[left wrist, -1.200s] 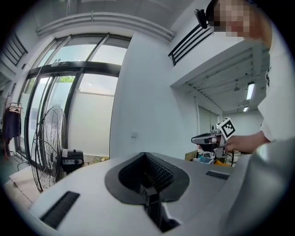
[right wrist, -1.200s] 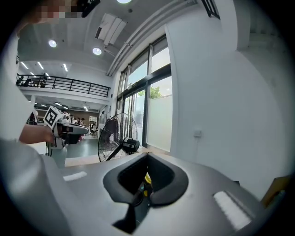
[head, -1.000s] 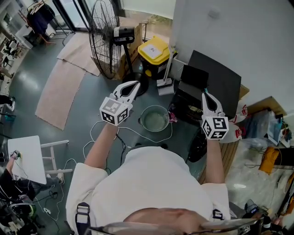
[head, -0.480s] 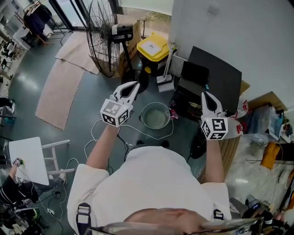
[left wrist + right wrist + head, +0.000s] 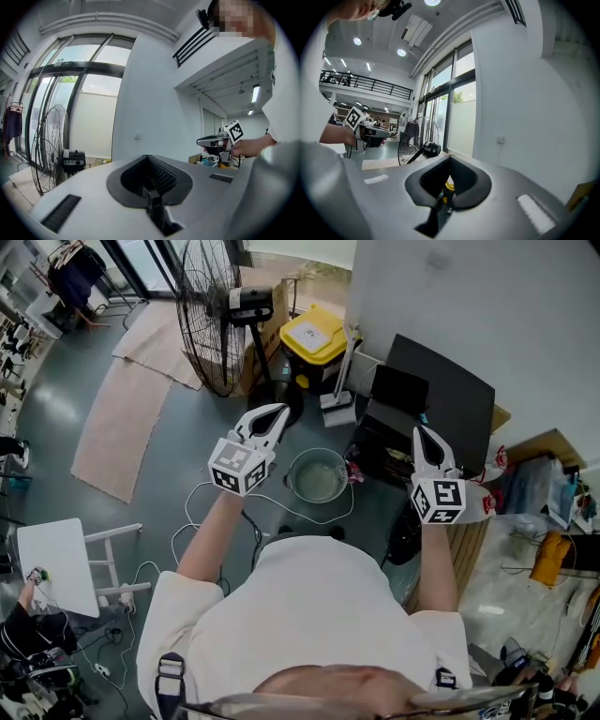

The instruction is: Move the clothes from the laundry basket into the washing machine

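Note:
In the head view both grippers are held up at chest height, pointing away from me, with nothing in them. My left gripper [image 5: 274, 412] is shut and hangs over the floor beside a round pale basin [image 5: 319, 480]. My right gripper [image 5: 421, 431] is shut above a black open box with a raised lid [image 5: 441, 404]. A dark mesh basket-like thing [image 5: 405, 538] lies below my right forearm; I cannot tell what is in it. No clothes are clearly visible. In the left gripper view its jaws [image 5: 148, 159] meet, and in the right gripper view its jaws [image 5: 449, 160] meet too.
A tall standing fan [image 5: 208, 315] and a yellow-lidded bin [image 5: 314, 338] stand ahead by the wall. A white cable [image 5: 214, 512] loops over the floor near my feet. A small white table [image 5: 56, 563] is at the left, and clutter [image 5: 544, 512] is piled at the right.

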A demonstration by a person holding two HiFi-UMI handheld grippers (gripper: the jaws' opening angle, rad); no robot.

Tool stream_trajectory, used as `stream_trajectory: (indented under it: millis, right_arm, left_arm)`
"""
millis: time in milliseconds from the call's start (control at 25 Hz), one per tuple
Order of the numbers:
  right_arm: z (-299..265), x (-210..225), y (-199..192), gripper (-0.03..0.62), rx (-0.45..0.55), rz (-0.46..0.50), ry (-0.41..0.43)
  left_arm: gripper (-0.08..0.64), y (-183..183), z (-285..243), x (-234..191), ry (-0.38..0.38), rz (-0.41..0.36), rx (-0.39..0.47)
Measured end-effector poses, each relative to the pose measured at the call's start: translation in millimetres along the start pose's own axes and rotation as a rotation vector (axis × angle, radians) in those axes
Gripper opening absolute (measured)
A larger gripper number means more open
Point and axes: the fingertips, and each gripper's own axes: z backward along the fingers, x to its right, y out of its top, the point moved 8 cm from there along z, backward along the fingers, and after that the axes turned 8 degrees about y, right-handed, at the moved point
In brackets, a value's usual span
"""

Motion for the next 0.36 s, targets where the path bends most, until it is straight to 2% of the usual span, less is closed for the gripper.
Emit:
stream_trajectory:
  millis: [360]
  right_arm:
    - [-13.2,4.4,-1.7,0.011,0.001,0.024,0.019]
  left_arm:
    - [0.006,-1.6,-13.5,-4.6,-0.007,0.000,-0.003]
